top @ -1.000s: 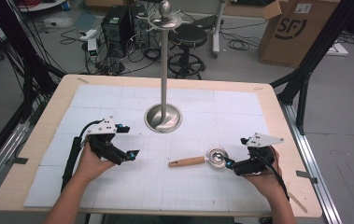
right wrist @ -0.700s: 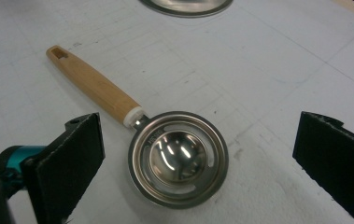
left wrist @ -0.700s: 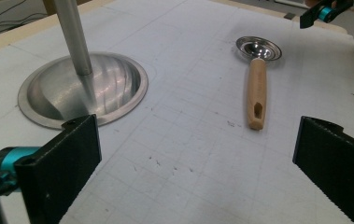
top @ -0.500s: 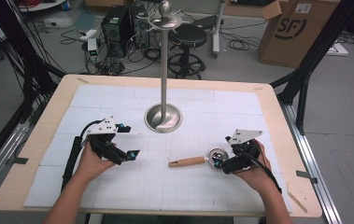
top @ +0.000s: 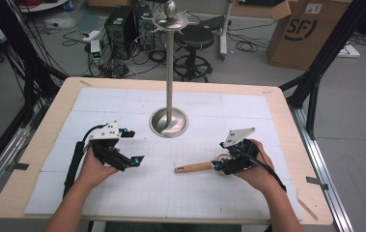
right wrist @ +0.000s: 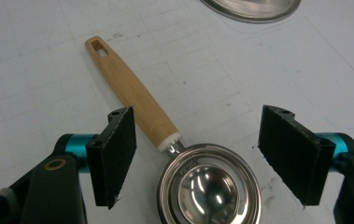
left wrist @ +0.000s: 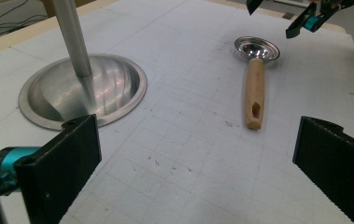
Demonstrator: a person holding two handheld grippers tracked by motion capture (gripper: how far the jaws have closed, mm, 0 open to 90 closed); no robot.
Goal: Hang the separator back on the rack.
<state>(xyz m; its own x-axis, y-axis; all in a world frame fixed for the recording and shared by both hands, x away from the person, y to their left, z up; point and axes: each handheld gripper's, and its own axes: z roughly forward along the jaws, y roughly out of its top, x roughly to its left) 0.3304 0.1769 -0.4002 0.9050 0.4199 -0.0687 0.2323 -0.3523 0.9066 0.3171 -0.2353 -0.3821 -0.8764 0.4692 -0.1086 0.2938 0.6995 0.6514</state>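
The right tongs (right wrist: 195, 158) stand over the metal bowl of a measuring spoon (right wrist: 165, 154), one jaw on either side of it. The jaws have just been closing in, yet gaps remain on both sides and the pads do not press on the spoon, so nothing is grasped. In the high view the right tongs (top: 222, 164) sit in the person's right hand (top: 255, 166) near the right edge of the counter (top: 40, 145), and the spoon (top: 195, 167) lies flat on the white gridded mat, its wooden handle pointing toward the middle of the counter.

The left tongs (top: 133, 160) are released, jaws wide apart and empty, held low over the mat in the left hand (top: 93, 169), well apart from the spoon. From the left gripper view the spoon (left wrist: 255, 88) lies beyond those jaws.

Between the two hands and farther toward the far edge stands a metal stand (top: 170, 121), a round base with an upright pole.
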